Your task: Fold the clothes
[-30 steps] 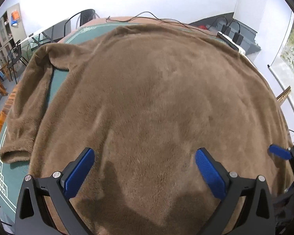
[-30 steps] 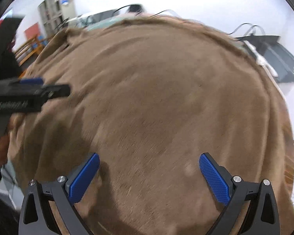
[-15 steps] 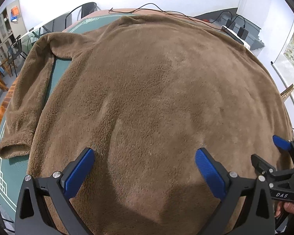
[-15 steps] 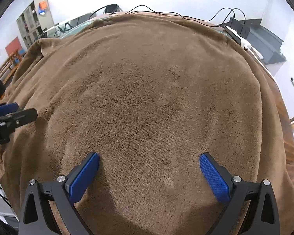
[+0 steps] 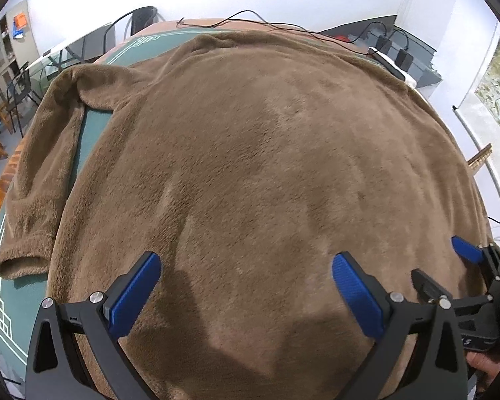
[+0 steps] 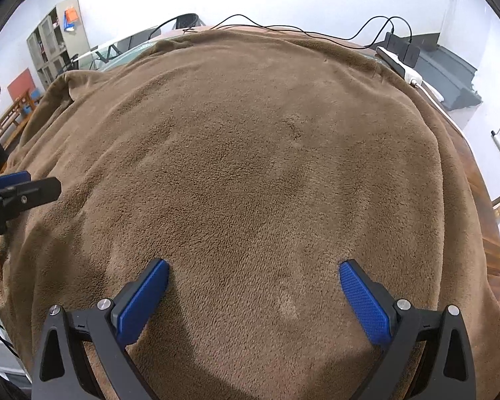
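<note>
A large brown fleece sweater (image 5: pixel 266 153) lies spread flat over the green table (image 5: pixel 13 303); it also fills the right wrist view (image 6: pixel 250 166). One sleeve (image 5: pixel 40 180) runs down the left side with its cuff near the table's front left. My left gripper (image 5: pixel 246 290) is open and empty, just above the sweater's near hem. My right gripper (image 6: pixel 253 293) is open and empty, also above the near hem. The right gripper shows at the lower right of the left wrist view (image 5: pixel 450 273); the left gripper shows at the left of the right wrist view (image 6: pixel 20 186).
A white power strip (image 6: pixel 403 70) with black plugs and cables lies at the table's far right edge. Black cables (image 5: pixel 250 23) trail along the far edge. Chairs and shelves (image 6: pixel 56 40) stand beyond the table at the left. A wall scroll (image 5: pixel 490 106) hangs on the right.
Both grippers have drawn back and risen a little over the near hem, so more of the sweater and table shows. Both stay open. The sweater has not moved.
</note>
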Action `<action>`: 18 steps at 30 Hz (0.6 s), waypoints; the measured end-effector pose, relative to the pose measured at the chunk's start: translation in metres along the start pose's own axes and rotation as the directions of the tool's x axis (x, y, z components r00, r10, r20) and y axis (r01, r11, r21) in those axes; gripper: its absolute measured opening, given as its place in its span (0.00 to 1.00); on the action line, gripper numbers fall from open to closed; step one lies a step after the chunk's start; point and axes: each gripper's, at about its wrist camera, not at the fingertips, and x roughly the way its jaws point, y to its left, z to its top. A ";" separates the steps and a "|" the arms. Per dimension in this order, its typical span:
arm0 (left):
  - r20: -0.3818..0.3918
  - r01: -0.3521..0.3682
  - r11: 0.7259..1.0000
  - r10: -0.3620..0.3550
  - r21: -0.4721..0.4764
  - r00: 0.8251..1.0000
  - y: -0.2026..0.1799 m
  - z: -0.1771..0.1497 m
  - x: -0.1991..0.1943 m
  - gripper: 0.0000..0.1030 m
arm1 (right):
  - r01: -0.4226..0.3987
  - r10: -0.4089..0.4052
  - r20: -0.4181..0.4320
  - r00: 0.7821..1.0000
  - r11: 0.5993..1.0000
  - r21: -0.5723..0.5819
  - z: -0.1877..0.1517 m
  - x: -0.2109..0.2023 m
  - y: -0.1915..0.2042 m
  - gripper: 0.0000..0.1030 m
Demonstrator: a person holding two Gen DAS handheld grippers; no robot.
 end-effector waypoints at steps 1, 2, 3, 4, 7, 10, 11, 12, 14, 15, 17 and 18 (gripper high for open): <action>0.004 0.004 1.000 -0.004 0.007 1.000 -0.002 0.001 -0.002 1.00 | 0.000 0.000 -0.001 1.000 1.000 0.000 0.000 0.000 0.000 1.00; 0.013 0.011 1.000 -0.011 0.014 1.000 -0.004 0.001 -0.003 1.00 | 0.001 -0.001 -0.003 1.000 1.000 0.000 0.000 0.000 0.000 1.00; 0.019 0.018 1.000 -0.018 0.017 1.000 -0.007 0.001 -0.004 1.00 | 0.003 -0.003 -0.002 1.000 1.000 0.001 -0.001 0.000 0.000 1.00; 0.026 0.025 1.000 -0.025 0.020 0.999 -0.009 0.000 -0.006 1.00 | 0.005 -0.005 -0.001 1.000 1.000 0.001 -0.001 -0.001 0.000 1.00; 0.010 0.042 0.998 -0.042 0.037 0.999 -0.013 0.003 -0.001 1.00 | 0.012 -0.012 -0.005 1.000 1.000 0.006 -0.002 -0.001 0.002 1.00; 0.015 0.037 0.998 -0.038 0.042 0.999 -0.015 0.003 -0.003 1.00 | 0.012 -0.012 0.001 1.000 1.000 0.008 -0.003 -0.001 0.001 1.00; 0.013 0.041 0.998 -0.042 0.038 0.999 -0.015 0.004 -0.003 1.00 | 0.012 -0.012 0.003 1.000 1.000 0.008 -0.003 -0.001 0.001 1.00; 0.012 0.041 0.999 -0.042 0.035 0.999 -0.014 0.004 -0.003 1.00 | 0.012 -0.012 0.004 1.000 1.000 0.009 -0.003 -0.001 0.001 1.00; 0.011 0.039 0.999 -0.039 0.033 0.999 -0.015 0.006 -0.003 1.00 | 0.010 -0.010 0.008 1.000 1.000 0.009 -0.004 -0.001 0.001 1.00; 0.011 0.040 0.999 -0.041 0.032 0.999 -0.015 0.006 -0.003 1.00 | 0.010 -0.010 0.010 1.000 1.000 0.009 -0.004 -0.001 0.001 1.00; 0.013 0.043 0.999 -0.044 0.032 0.999 -0.016 0.006 -0.004 1.00 | 0.009 -0.009 0.014 1.000 1.000 0.010 -0.004 -0.001 0.000 1.00; 0.013 0.045 0.998 -0.045 0.033 0.999 -0.017 0.006 -0.005 1.00 | 0.009 -0.009 0.014 1.000 1.000 0.009 -0.004 -0.001 0.000 1.00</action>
